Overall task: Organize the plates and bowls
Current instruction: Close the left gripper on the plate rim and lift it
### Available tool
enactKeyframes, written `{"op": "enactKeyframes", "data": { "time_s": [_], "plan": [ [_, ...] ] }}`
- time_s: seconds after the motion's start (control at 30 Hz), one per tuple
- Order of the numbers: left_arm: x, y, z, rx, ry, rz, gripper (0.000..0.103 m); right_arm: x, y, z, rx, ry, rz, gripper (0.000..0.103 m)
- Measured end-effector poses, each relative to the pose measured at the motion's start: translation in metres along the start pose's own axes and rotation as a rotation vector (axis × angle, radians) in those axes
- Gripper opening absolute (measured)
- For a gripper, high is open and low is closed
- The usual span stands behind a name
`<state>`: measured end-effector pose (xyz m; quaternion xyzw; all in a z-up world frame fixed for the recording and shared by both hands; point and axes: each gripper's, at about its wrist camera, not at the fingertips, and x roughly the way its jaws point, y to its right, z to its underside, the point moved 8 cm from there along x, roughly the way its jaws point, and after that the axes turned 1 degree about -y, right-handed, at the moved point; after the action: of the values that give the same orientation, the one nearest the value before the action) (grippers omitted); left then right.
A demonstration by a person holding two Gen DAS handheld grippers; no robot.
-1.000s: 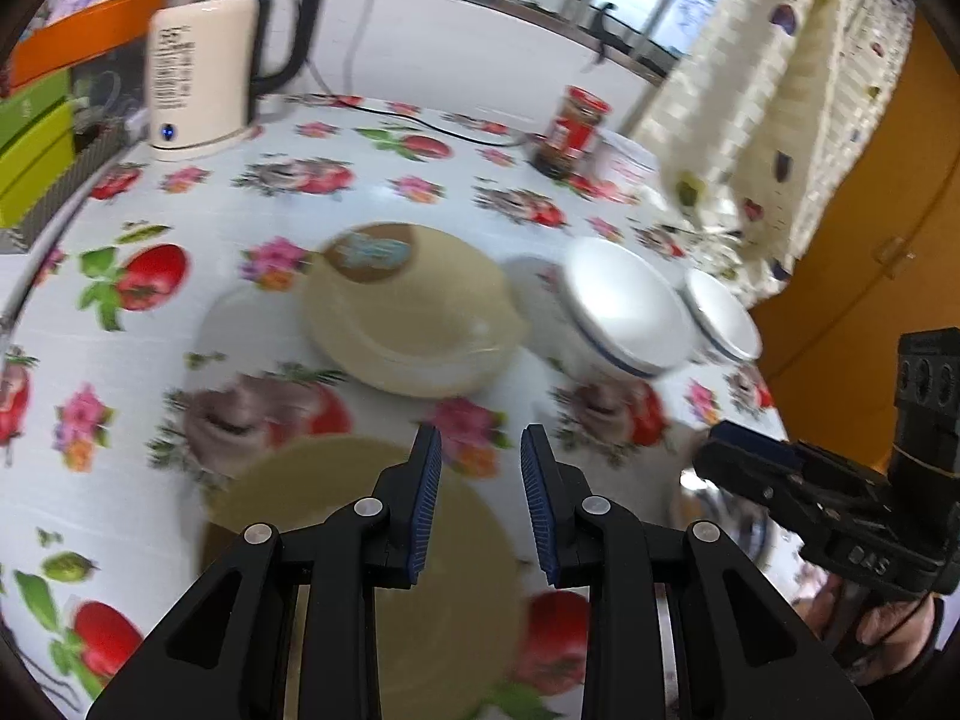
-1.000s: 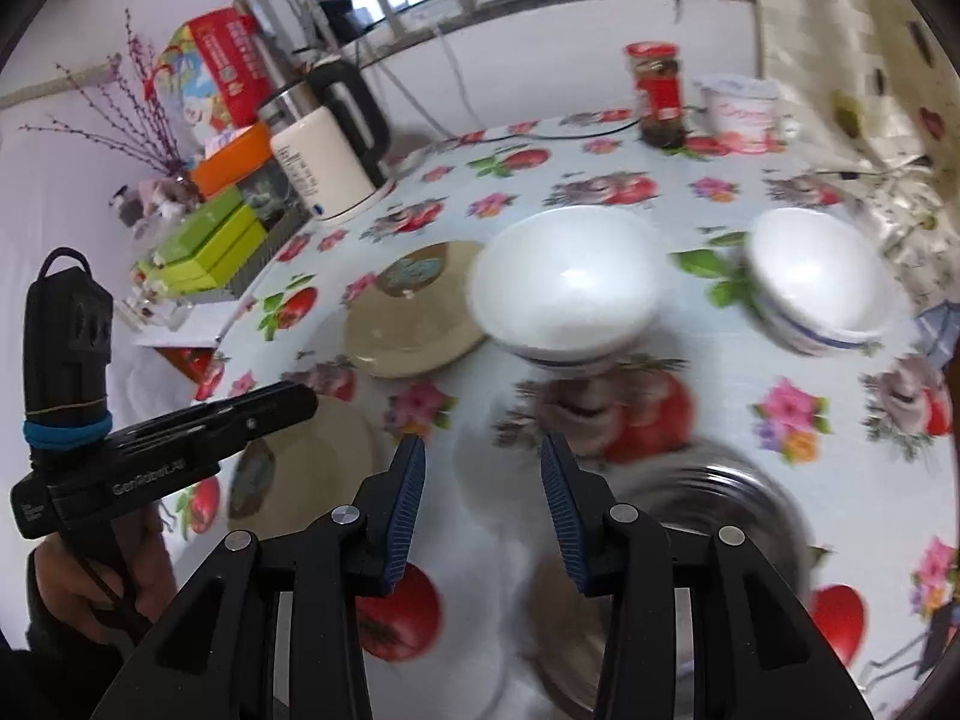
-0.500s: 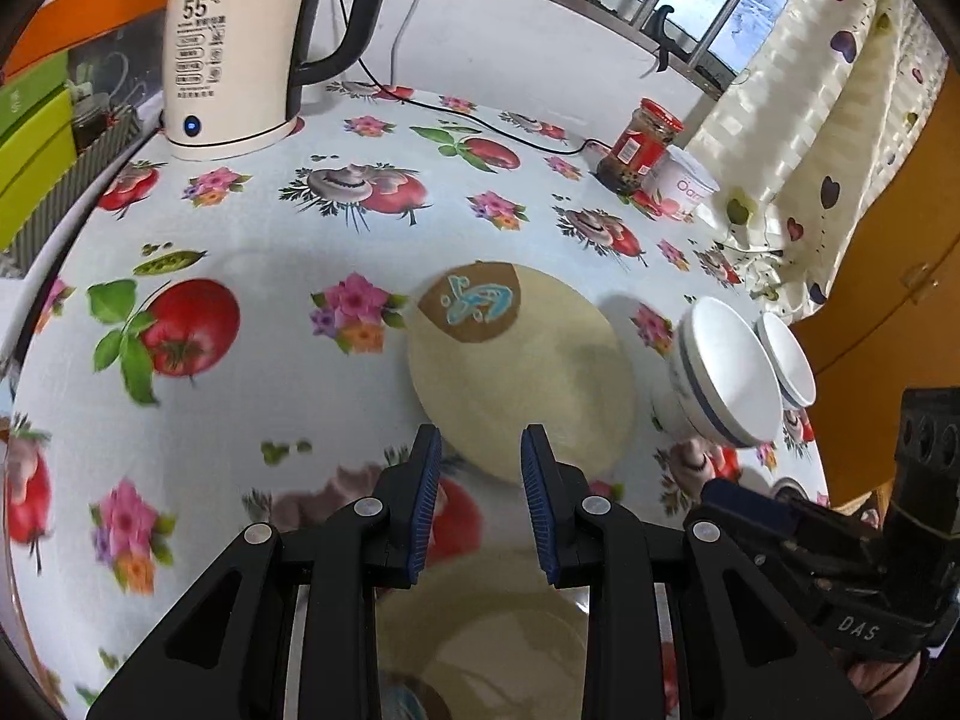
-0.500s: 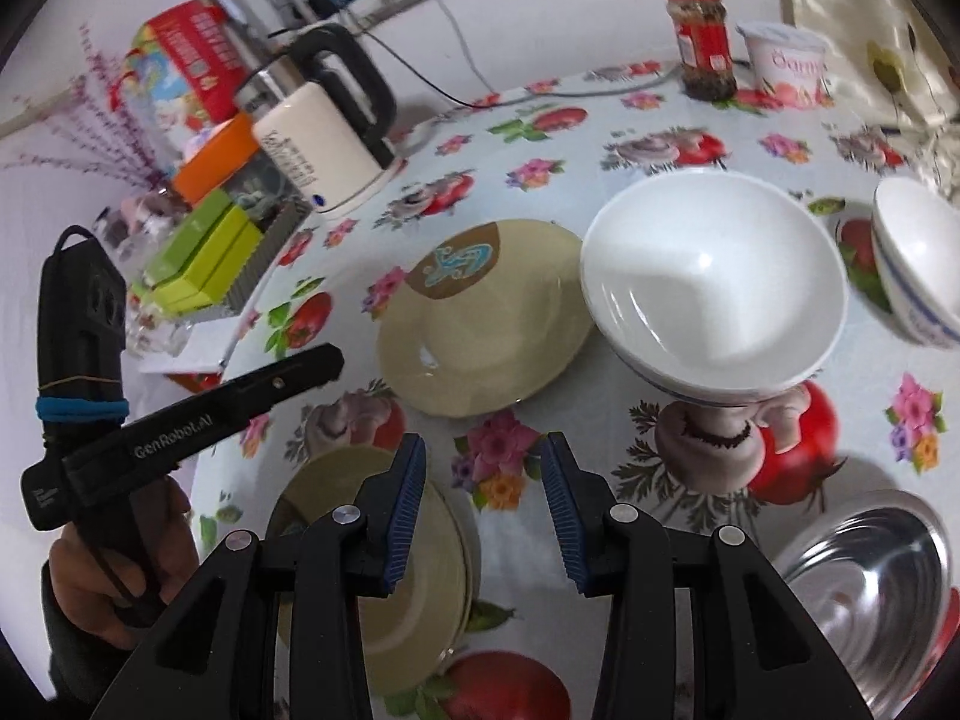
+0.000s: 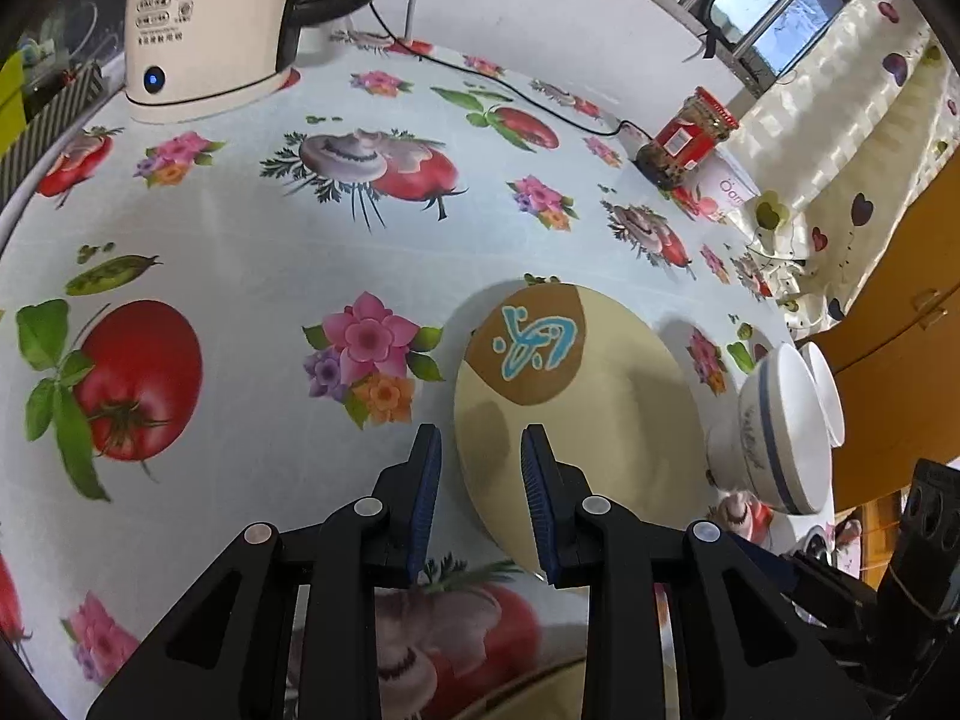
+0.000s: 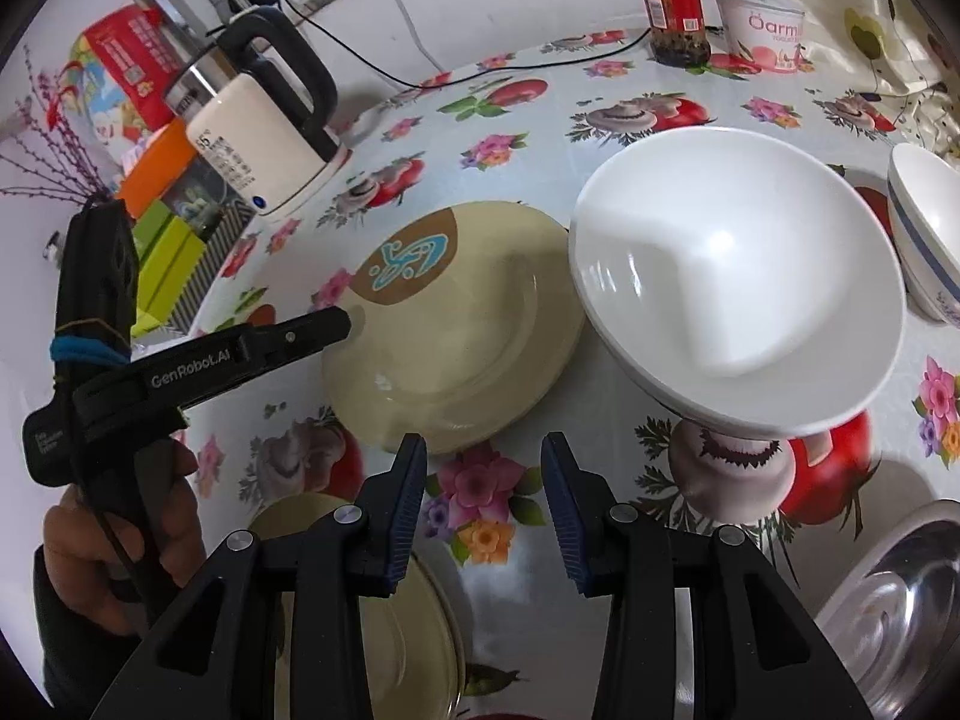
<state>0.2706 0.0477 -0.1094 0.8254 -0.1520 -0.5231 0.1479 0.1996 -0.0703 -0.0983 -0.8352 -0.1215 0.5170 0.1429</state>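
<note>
A cream plate [image 5: 594,420] with a brown patch and blue mark lies on the flowered tablecloth; it also shows in the right wrist view [image 6: 456,330]. My left gripper [image 5: 480,450] is open, its jaws on either side of the plate's near-left rim; in the right wrist view its tip [image 6: 342,321] is at that rim. My right gripper [image 6: 483,462] is open and empty, just short of the plate's near edge. A large white bowl [image 6: 738,276] stands right of the plate, a blue-striped bowl [image 6: 924,240] beyond it. Another cream plate [image 6: 384,612] lies under my right gripper.
A white electric kettle [image 6: 264,138] with its cord stands at the back left beside green and orange boxes [image 6: 168,228]. A red-lidded jar [image 6: 675,6] and a yogurt tub [image 6: 762,30] stand at the back. A steel bowl [image 6: 900,606] sits at the near right.
Both grippers moved forward and lower toward the marked cream plate. My left gripper's jaws now straddle its rim. The second cream plate slid under the grippers.
</note>
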Motion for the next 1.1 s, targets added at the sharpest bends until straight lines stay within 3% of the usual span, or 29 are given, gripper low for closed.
{"op": "enactKeyframes", "data": {
  "time_s": [0.27, 0.33, 0.5, 1.1],
  "plan": [
    [0.009, 0.000, 0.000, -0.015, -0.013, 0.033, 0.028, 0.007, 0.003, -0.001, 0.001, -0.006, 0.017, 0.040],
    [0.010, -0.001, 0.000, -0.011, -0.013, 0.012, 0.022, 0.008, 0.002, -0.002, 0.000, -0.006, 0.021, 0.040],
    [0.007, -0.004, 0.002, -0.019, 0.002, 0.010, 0.020, 0.007, 0.002, -0.002, -0.008, 0.000, 0.028, 0.040],
    [-0.031, -0.053, 0.028, -0.106, 0.039, -0.012, 0.020, 0.015, -0.030, -0.010, -0.144, -0.017, 0.037, 0.040]
  ]
}}
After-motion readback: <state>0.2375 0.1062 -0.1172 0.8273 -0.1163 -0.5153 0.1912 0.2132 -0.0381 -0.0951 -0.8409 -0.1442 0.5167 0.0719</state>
